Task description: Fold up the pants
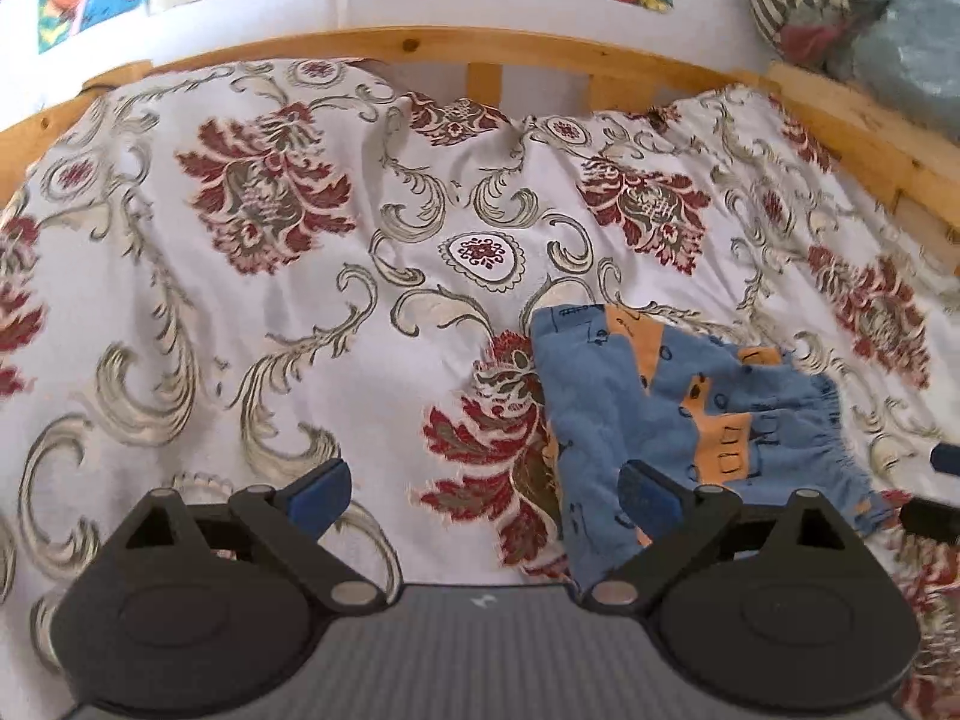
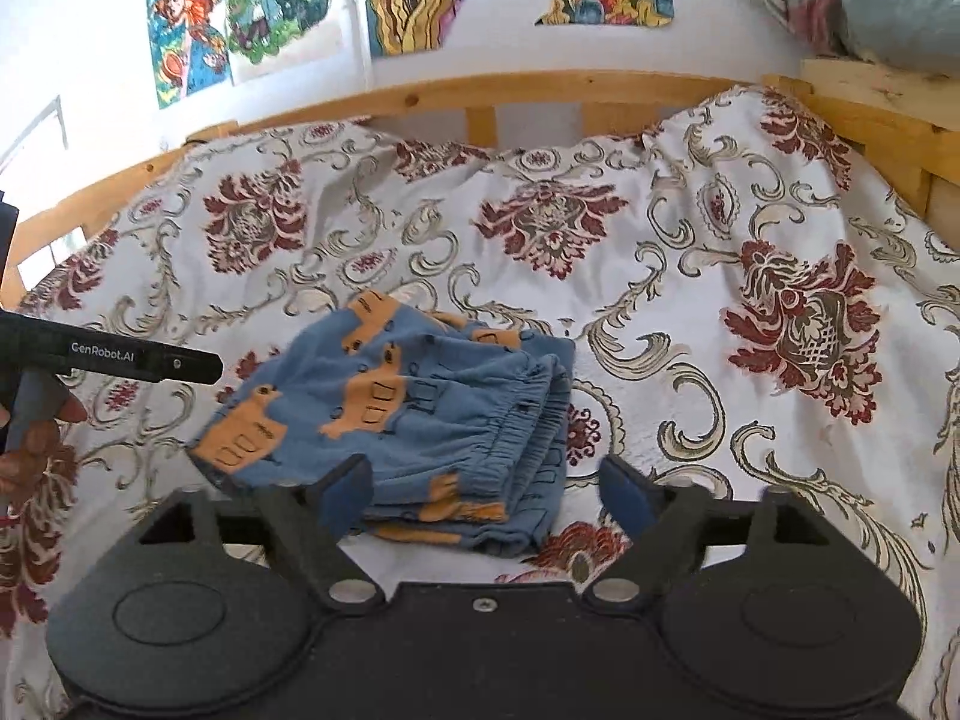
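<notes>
Both grippers are hovering with jaws spread wide and nothing between them: the left gripper [image 1: 486, 495] and the right gripper [image 2: 483, 489]. Folded blue-and-orange pants [image 2: 396, 414] are lying on the floral bedspread [image 2: 690, 276], waistband facing right, long axis running near-to-far. "GenRobot.AI" is showing on the left gripper's body.

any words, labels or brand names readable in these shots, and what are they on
"GenRobot.AI" in white on the black arm of the left gripper, seen in the right wrist view.
The wall posters and the print on the pants show only drawings, no words.
Nothing readable in the left wrist view.
</notes>
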{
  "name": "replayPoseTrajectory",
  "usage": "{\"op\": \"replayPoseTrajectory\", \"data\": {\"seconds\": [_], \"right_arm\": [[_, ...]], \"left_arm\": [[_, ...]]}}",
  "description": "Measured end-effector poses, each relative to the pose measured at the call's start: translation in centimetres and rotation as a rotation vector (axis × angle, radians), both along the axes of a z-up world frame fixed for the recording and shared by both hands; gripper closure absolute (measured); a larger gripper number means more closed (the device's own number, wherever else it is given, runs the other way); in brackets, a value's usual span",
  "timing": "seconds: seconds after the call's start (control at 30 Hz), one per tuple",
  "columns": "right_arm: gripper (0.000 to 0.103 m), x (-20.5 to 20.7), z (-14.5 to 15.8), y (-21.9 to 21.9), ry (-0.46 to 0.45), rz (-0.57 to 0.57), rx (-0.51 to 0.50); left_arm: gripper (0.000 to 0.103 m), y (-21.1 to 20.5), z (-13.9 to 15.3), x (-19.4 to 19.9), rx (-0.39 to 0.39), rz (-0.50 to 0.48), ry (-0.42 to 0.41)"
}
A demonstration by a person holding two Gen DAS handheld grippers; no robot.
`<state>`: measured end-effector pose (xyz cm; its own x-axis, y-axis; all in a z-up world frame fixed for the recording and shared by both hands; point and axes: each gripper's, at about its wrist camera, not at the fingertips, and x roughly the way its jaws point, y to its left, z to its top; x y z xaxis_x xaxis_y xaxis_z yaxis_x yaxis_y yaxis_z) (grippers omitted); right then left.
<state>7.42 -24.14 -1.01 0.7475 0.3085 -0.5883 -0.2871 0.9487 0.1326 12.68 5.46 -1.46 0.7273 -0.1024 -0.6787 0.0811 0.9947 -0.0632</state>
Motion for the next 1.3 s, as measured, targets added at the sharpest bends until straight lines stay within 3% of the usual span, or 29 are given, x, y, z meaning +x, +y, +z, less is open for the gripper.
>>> {"op": "replayPoseTrajectory", "data": {"seconds": [0.17, 0.5, 0.9, 1.03, 1.3], "right_arm": [[0.001, -1.4, 0.5, 0.3, -0.007, -0.005, 0.027], [0.001, -3.7, 0.7, -0.2, 0.028, 0.025, 0.041], [0.001, -3.6, 0.3, -2.7, 0.067, -0.006, 0.086], [0.001, -1.8, 1.4, -3.0, 0.05, 0.031, 0.093], [0.001, 6.9, 2.5, -3.8, 0.05, 0.076, 0.042]], "left_arm": [[0.001, 0.2, 0.7, -2.3, -0.022, 0.02, -0.009], [0.001, -1.0, 0.3, -7.0, -0.019, 0.002, 0.034], [0.001, -1.5, -0.5, -9.1, -0.042, -0.005, 0.116], [0.001, -1.8, 0.5, -8.0, -0.025, -0.017, 0.112], [0.0, -3.0, 1.3, -2.8, -0.011, -0.097, 0.062]]}}
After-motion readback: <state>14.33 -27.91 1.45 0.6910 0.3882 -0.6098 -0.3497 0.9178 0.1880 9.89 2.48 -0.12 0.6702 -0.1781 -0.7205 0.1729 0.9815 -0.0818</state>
